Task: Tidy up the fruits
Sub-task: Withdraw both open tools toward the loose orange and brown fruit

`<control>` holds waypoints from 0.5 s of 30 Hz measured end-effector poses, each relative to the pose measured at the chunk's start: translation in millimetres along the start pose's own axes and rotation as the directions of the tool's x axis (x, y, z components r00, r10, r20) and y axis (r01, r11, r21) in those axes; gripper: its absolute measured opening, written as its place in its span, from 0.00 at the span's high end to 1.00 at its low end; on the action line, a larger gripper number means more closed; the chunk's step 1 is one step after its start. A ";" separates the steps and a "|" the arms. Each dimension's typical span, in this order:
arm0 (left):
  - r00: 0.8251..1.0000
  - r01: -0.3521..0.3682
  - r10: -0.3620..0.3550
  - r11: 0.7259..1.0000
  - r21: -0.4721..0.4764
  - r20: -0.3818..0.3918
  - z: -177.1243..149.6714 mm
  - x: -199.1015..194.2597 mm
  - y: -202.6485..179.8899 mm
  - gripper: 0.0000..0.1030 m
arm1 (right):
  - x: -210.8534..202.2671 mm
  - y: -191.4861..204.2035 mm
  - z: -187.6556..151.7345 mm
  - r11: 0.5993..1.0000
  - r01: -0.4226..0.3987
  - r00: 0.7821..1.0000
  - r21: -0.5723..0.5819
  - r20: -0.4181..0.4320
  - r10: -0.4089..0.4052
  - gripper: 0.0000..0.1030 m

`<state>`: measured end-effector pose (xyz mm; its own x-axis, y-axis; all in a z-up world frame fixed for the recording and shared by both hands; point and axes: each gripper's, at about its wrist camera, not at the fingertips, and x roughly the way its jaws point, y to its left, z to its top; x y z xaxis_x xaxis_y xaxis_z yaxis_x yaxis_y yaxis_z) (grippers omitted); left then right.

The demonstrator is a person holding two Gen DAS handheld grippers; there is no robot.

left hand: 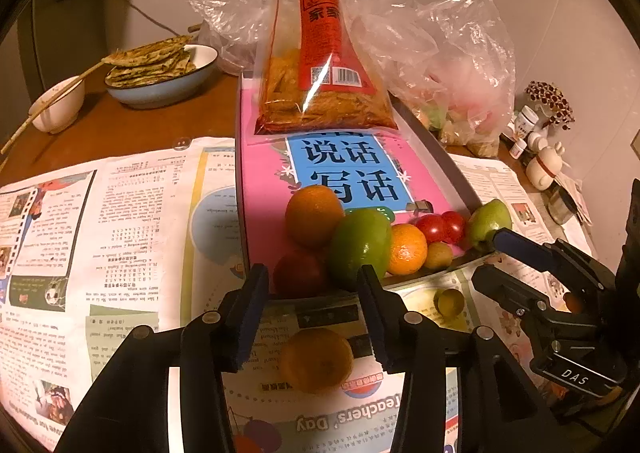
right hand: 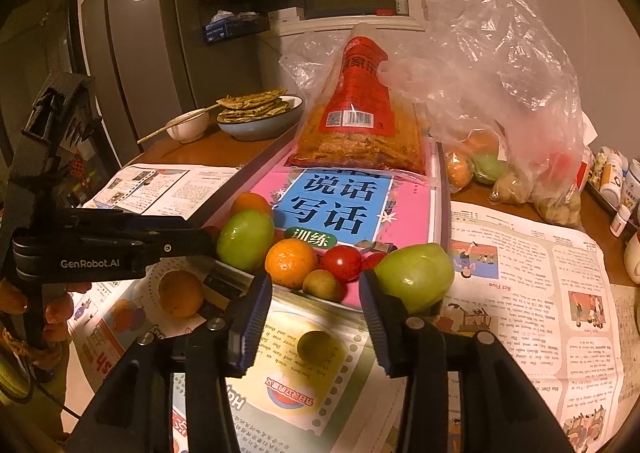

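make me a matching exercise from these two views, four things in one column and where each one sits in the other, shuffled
Things:
1. orange
2. small yellow-green fruit
3. snack bag
4. flatbreads

Places:
A. in the blue-rimmed bowl
B. on the newspaper, in front of the left gripper
C. on the far end of the pink book
D. on the newspaper, in front of the right gripper

Pairs: 1-B, 2-D, 3-C, 4-A

A home kitchen: a refrigerator [right hand: 132, 65], a bowl of flatbreads [right hand: 256, 113] and newspaper-covered table [left hand: 132, 121]
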<state>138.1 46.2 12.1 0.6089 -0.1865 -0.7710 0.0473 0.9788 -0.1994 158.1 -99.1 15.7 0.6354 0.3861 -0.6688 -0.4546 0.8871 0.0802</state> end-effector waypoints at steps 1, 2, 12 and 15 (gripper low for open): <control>1.000 0.000 0.000 1.000 0.000 0.000 -0.2 -0.9 -0.2 0.51 | -0.8 -0.5 -0.2 1.000 0.000 1.000 0.003 0.001 0.000 0.50; 1.000 0.000 0.000 1.000 0.001 0.000 -0.6 -1.8 -0.4 0.50 | -1.9 -1.2 -0.4 1.000 -0.001 1.000 0.008 0.003 0.001 0.50; 1.000 0.000 0.000 1.000 0.001 0.019 -2.7 -12.0 -1.7 0.39 | -10.9 -7.6 1.6 0.999 0.022 1.000 0.035 0.019 -0.023 0.43; 1.000 -0.001 0.001 1.000 0.005 0.025 -2.7 -15.1 -2.8 0.36 | -14.5 -10.4 2.1 0.999 0.028 0.999 0.043 0.025 -0.029 0.42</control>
<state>126.7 46.1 22.7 0.6283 -0.1835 -0.7561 0.0502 0.9793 -0.1959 154.9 -113.4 26.1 0.6634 0.3665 -0.6524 -0.4095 0.9075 0.0934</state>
